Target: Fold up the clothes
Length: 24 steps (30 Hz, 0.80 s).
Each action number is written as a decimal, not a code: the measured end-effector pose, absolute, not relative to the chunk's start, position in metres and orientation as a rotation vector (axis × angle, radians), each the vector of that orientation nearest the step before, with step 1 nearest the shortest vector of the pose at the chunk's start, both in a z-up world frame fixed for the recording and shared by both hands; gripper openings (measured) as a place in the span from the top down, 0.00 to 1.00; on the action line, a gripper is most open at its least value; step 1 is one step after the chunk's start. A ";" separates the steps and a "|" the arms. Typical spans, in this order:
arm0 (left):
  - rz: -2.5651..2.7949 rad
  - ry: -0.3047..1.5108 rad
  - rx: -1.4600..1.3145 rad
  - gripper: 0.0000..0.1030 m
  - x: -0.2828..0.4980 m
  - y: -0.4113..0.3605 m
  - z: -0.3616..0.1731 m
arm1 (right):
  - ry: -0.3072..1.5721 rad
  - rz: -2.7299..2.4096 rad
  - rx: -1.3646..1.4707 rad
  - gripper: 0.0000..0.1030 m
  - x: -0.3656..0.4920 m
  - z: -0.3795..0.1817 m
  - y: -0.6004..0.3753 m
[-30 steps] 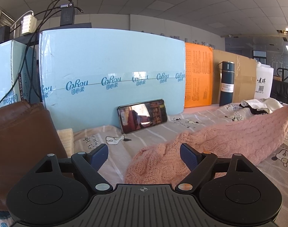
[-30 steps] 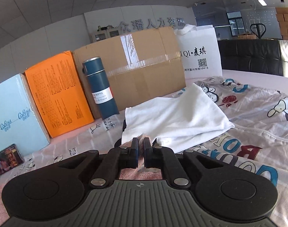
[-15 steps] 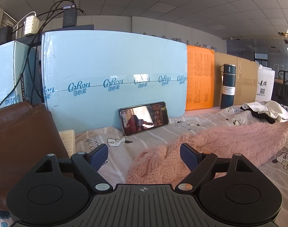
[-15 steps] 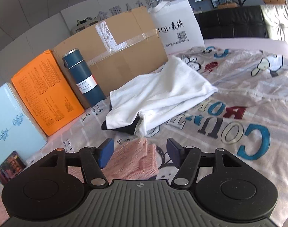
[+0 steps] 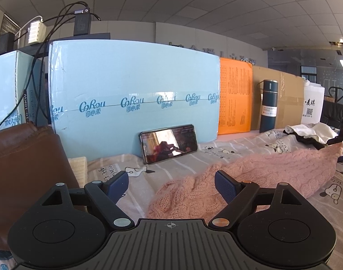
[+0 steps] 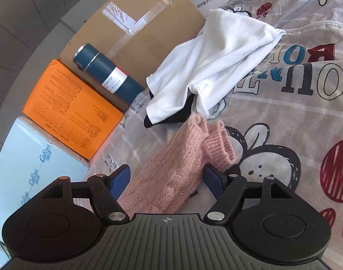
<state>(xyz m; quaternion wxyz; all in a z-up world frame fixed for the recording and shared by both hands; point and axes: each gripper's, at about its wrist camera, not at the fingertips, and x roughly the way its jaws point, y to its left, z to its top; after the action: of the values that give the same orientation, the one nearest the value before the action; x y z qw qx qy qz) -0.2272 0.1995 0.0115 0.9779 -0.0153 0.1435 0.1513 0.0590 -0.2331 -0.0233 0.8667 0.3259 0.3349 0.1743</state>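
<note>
Left view: my left gripper (image 5: 171, 183) wide, nothing gripped; pink sweater (image 5: 257, 180) lies stretched across bedsheet (image 5: 182, 159), near end between fingers.

Right view: my right gripper (image 6: 167, 176) jaws opening, sweater cuff (image 6: 216, 144) lying loose between them, beside white shirt (image 6: 216, 63).

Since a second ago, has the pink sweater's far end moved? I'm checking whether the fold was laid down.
Yes. The pink sweater has dropped: its far tip, earlier raised level with the white garment, now lies lower on the sheet.
</note>
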 end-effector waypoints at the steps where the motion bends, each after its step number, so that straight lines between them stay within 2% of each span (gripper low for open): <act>1: 0.305 0.290 -0.031 0.16 -0.227 0.199 0.011 | 0.684 0.359 0.666 0.33 0.060 -0.024 -0.230; 2: 0.304 0.290 -0.032 0.16 -0.227 0.199 0.011 | 0.667 0.353 0.650 0.34 0.061 -0.024 -0.227; 4: 0.304 0.290 -0.032 0.16 -0.227 0.199 0.011 | 0.638 0.329 0.607 0.51 0.064 -0.024 -0.222; 5: 0.303 0.290 -0.032 0.16 -0.227 0.199 0.011 | 0.633 0.310 0.581 0.67 0.065 -0.025 -0.220; 6: 0.303 0.289 -0.032 0.16 -0.227 0.199 0.012 | 0.627 0.299 0.566 0.78 0.067 -0.026 -0.220; 8: 0.302 0.289 -0.032 0.16 -0.227 0.199 0.012 | 0.600 0.320 0.583 0.85 0.065 -0.026 -0.224; 15: 0.300 0.288 -0.031 0.16 -0.227 0.198 0.012 | 0.351 0.481 0.501 0.87 0.033 0.010 -0.211; 24: 0.295 0.286 -0.032 0.16 -0.228 0.198 0.012 | 0.304 0.698 0.259 0.88 -0.005 0.019 -0.141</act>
<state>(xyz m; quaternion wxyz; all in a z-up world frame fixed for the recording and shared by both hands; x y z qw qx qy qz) -0.2280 0.1983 0.0117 0.9789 -0.0156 0.1420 0.1464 -0.0048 -0.1408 0.0186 0.9202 0.1261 0.1479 0.3397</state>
